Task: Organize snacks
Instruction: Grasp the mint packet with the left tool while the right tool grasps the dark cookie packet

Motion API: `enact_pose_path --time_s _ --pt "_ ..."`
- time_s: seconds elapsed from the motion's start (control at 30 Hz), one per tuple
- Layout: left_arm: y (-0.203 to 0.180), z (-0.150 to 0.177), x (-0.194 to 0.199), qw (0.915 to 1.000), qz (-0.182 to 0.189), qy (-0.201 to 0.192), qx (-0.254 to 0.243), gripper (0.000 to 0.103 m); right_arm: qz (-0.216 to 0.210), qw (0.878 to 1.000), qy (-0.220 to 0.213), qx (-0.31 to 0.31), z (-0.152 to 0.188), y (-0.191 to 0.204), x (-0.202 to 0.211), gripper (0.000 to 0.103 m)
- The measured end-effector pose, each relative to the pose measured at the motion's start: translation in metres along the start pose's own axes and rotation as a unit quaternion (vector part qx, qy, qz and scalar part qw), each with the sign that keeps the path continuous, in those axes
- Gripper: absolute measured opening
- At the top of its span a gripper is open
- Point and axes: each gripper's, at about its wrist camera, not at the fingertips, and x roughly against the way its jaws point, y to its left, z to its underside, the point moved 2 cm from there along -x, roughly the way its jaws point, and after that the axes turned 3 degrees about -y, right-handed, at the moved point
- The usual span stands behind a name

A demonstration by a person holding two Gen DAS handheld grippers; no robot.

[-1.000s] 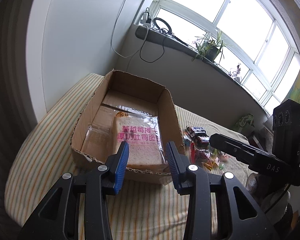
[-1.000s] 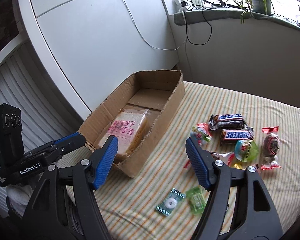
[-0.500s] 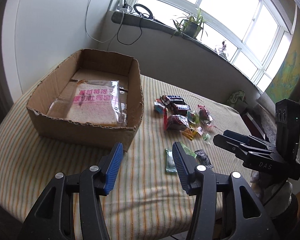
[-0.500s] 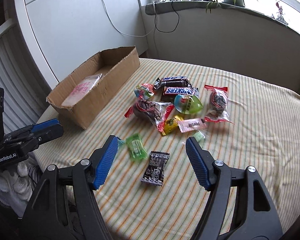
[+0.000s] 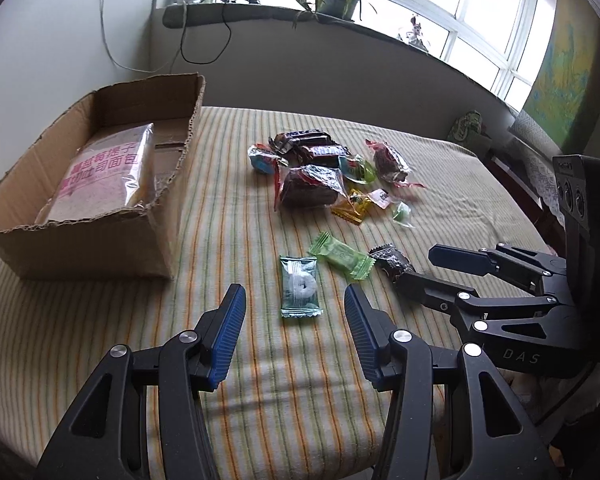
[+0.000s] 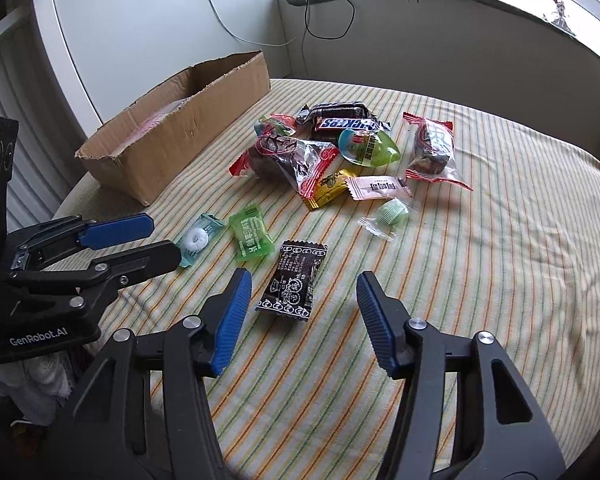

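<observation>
**Both grippers brought from the box to the loose sweets**

The left gripper (image 5: 294,326) is now lined up on the teal mint packet (image 5: 299,286), fingers apart, nothing held. The right gripper (image 6: 304,306), its jaws just narrowed yet still apart, frames the black candy (image 6: 294,282). Each flat, crinkly wrapper is best pinched low, across its width, then carried to the cardboard box (image 5: 84,240).

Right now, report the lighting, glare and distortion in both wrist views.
Left wrist view: the windows are blown out white, the bread bag in the cardboard box shows glare, and fisheye bends the sill. Right wrist view: soft daylight, faint shadows under the black candy, sharp print on wrappers, dark vignette in the corners, and the table edge curves.
</observation>
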Motion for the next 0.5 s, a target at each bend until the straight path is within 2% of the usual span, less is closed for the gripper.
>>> enact_pose_path --time_s 0.03,0.13,0.23,0.4,0.5 --pt "-0.001 0.000 -0.003 1.0000 -0.002 0.002 -0.005 0.046 -0.001 1.000 0.000 0.003 0.000 0.001 -0.001 0.056" --pt "-0.002 0.001 -0.010 0.9999 -0.008 0.007 -0.008 0.043 0.000 1.000 0.004 0.010 0.000 0.004 -0.005 0.049" --pt "-0.003 0.002 -0.016 0.9998 -0.010 0.014 -0.013 0.035 0.004 1.000 0.007 0.014 -0.001 0.005 -0.010 0.049" --pt "-0.005 0.002 -0.020 0.9994 -0.020 0.016 -0.024 0.033 0.017 1.000 0.009 0.021 -0.002 0.006 -0.015 0.041" --pt "-0.007 0.002 -0.023 0.9991 -0.025 0.014 -0.031 0.028 0.023 0.999 0.010 0.026 -0.002 0.006 -0.016 0.039"
